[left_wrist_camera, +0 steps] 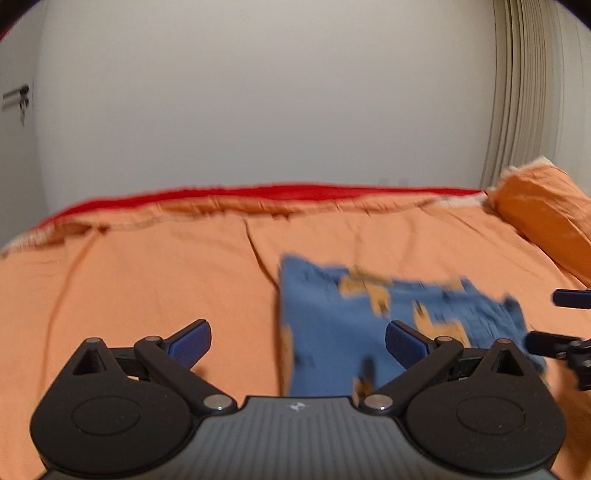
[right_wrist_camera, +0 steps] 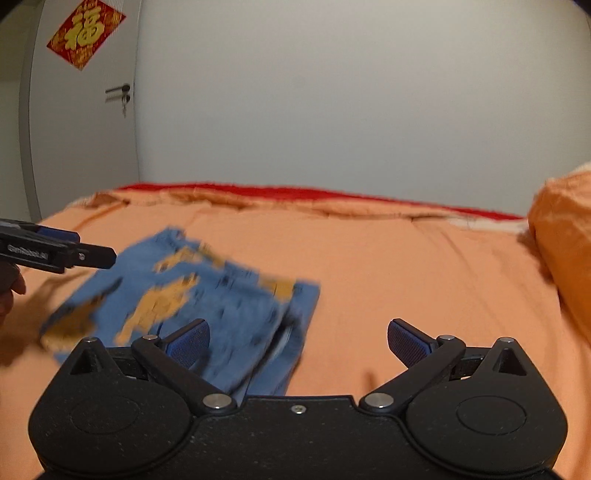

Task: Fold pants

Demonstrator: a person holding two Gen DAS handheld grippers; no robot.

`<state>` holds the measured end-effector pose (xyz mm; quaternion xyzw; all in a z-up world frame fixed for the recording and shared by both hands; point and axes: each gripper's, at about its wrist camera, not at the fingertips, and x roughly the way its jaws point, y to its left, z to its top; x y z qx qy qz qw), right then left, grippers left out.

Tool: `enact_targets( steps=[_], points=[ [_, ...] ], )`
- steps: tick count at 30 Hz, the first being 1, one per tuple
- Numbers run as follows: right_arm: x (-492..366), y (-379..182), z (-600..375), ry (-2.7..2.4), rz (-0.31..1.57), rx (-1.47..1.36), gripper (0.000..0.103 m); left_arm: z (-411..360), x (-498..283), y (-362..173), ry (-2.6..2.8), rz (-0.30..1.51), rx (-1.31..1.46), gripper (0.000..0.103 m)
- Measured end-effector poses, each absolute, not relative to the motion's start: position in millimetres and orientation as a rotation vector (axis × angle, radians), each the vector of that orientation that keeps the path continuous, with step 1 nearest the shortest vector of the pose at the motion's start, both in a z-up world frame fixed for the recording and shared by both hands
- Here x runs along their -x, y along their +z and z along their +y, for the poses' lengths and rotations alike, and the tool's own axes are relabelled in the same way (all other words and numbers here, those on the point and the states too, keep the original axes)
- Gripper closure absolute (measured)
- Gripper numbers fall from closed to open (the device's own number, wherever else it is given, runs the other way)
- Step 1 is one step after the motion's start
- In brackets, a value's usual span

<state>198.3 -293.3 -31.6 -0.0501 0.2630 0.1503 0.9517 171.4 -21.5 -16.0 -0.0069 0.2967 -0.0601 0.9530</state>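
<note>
A wide orange cotton bedsheet covers the bed from the near edge to the far wall, with a red blanket strip showing along its far side and a plump orange pillow at the right. In the right wrist view a white door with a red-and-gold diamond paper decoration stands at the left.

On the sheet lie the blue pants with orange animal print, blurred in both views. They form a compact, roughly rectangular bundle with stacked layers showing at the edge nearest the right camera, so the folding looks largely done; whether one more fold or only a smoothing is left cannot be told through the blur.

The left gripper, black with blue ribbed pads, hovers just over the near left part of the bundle with its fingers spread wide and nothing between them. The right gripper, of the same build, is likewise spread apart and empty, its left pad over the bundle's right edge. Neither tool holds the cloth, which suggests a release after a fold.
</note>
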Motion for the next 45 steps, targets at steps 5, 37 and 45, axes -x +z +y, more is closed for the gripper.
enact_targets(
  steps=[5, 37, 45],
  points=[
    [-177, -46, -293, 0.283, 0.568, 0.105, 0.001, -21, -138, -45, -0.094, 0.667, 0.026, 0.001],
    [-135, -30, -277, 0.288, 0.652, 0.064, 0.001, -11, -101, -25, -0.065, 0.757, 0.19, 0.0],
    [-143, -24, -292, 0.481, 0.652, 0.011, 0.001, -10, -107, -20, -0.164, 0.707, 0.197, 0.0]
  ],
)
